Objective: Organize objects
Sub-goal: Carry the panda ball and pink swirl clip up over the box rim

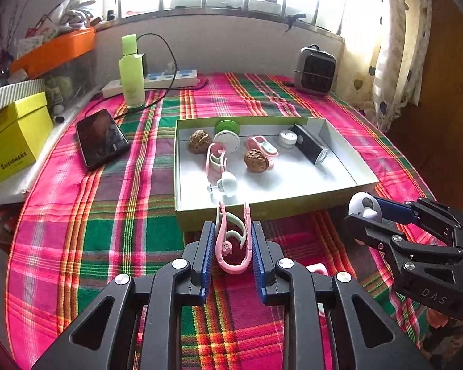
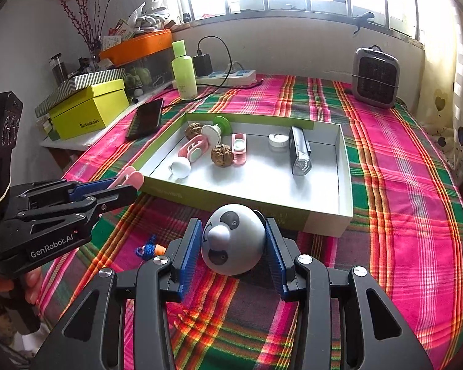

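A pink and mint clip [image 1: 233, 248] stands upright between the blue pads of my left gripper [image 1: 233, 231], which is shut on it just in front of the shallow box [image 1: 262, 212]. My right gripper [image 2: 234, 222] is shut on a white ball with a panda face [image 2: 231, 243], also near the front wall of the box [image 2: 231, 199]. Each gripper shows in the other view: the right gripper [image 1: 361, 212] with the ball [image 1: 362, 205], the left gripper [image 2: 123, 185] with the clip [image 2: 129, 175]. Inside the box lie two walnuts [image 1: 256, 160], pink clips [image 1: 215, 160], a white knob [image 1: 227, 182] and a black torch [image 1: 310, 148].
On the plaid cloth to the left of the box lies a phone [image 1: 102, 138], with a green bottle [image 1: 132, 74] and a power strip [image 1: 169, 78] behind it. A small heater [image 1: 314, 71] stands at the back right and a yellow box [image 1: 12, 138] at the left. A small blue and orange knitted thing [image 2: 148, 249] lies near my right gripper.
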Available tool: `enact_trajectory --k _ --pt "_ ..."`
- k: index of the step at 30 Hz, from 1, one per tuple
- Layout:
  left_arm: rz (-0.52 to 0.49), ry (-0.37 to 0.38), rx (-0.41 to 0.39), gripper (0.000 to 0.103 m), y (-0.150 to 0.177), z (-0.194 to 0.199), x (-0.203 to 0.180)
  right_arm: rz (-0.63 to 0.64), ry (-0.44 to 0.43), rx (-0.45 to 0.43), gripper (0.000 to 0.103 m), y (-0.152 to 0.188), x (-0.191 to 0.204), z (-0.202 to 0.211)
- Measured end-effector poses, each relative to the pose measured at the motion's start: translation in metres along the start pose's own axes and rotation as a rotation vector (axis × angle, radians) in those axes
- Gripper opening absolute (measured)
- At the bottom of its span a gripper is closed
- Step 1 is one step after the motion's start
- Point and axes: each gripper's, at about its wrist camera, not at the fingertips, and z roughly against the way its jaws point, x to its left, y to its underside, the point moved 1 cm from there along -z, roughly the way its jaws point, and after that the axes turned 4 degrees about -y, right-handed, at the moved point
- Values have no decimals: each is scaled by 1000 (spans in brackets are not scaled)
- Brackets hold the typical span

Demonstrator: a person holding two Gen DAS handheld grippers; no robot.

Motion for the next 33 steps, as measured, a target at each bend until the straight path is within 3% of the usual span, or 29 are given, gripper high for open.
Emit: enact_trajectory --k 22,33 --pt "1 63 16 21 -41 -43 -17 -10 24 -1 42 -43 -29 -33" --pt "1 48 48 21 -50 -69 -19 -12 30 27 42 -57 -44 -58"
